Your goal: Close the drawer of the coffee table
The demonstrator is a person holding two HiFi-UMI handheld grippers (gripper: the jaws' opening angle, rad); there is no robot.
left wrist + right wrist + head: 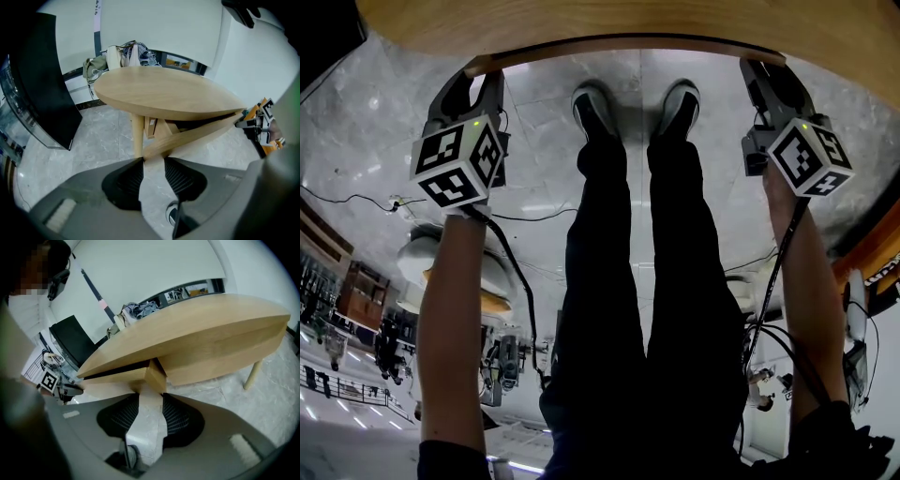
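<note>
Your left gripper [153,161] is clamped on the left end of the drawer [117,376], and your right gripper [151,395] on its right end. Each grips the wood with only its jaw tips. The drawer hangs under the coffee table [581,23] top, its front a little proud of the table's near edge.

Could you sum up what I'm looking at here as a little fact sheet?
Furniture: wooden coffee table
Drawer: drawer front slightly out, with a dark gap under the tabletop
Left gripper: closed on one end of the drawer front
Right gripper: closed on the other end
Person: standing, shoes toward the table
Floor: pale marble
</note>
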